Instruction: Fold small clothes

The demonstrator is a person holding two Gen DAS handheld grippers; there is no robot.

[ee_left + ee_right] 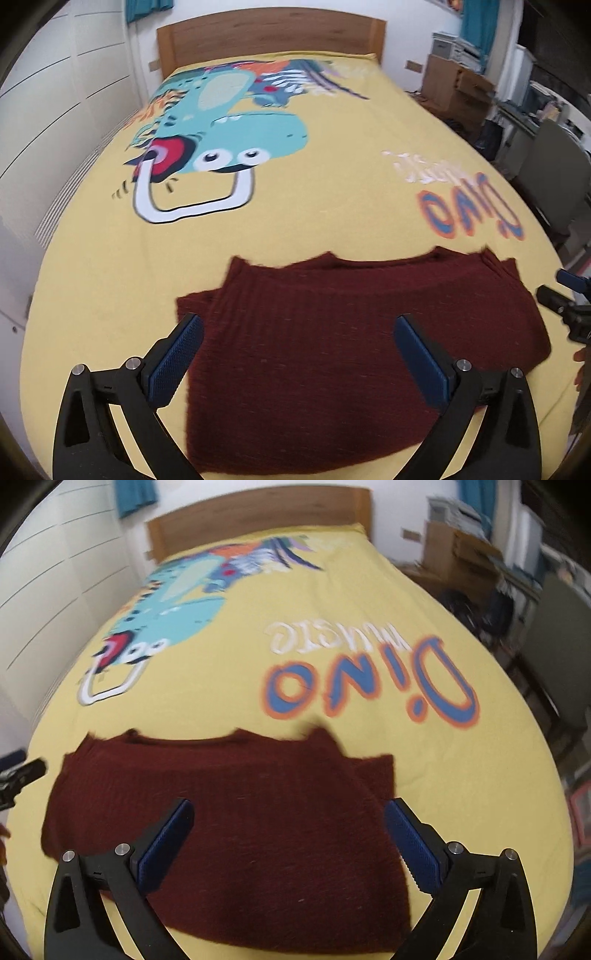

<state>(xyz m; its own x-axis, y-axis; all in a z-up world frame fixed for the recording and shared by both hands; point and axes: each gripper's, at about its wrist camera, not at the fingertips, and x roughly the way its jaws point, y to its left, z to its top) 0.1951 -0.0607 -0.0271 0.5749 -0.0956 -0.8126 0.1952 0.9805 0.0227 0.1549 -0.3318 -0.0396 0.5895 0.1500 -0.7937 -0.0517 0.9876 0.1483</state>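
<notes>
A dark red knitted sweater (332,343) lies flat on the yellow bedspread (314,206), folded into a broad block with a sleeve edge sticking out at its left. My left gripper (297,325) hovers above its left part, jaws wide apart with nothing between the blue pads (173,365). In the right wrist view the same sweater (258,834) fills the near bed, and my right gripper (288,810) stands open over its right half, holding nothing. The right gripper's black tip (554,299) shows at the left wrist view's right edge; the left gripper's tip (26,771) shows at the other view's left edge.
The bedspread (369,627) carries a large dinosaur print (229,122) and coloured lettering (369,686). A wooden headboard (269,33) stands at the far end. White wardrobe doors (55,92) line the left side. Cardboard boxes (454,85) and clutter crowd the floor to the right.
</notes>
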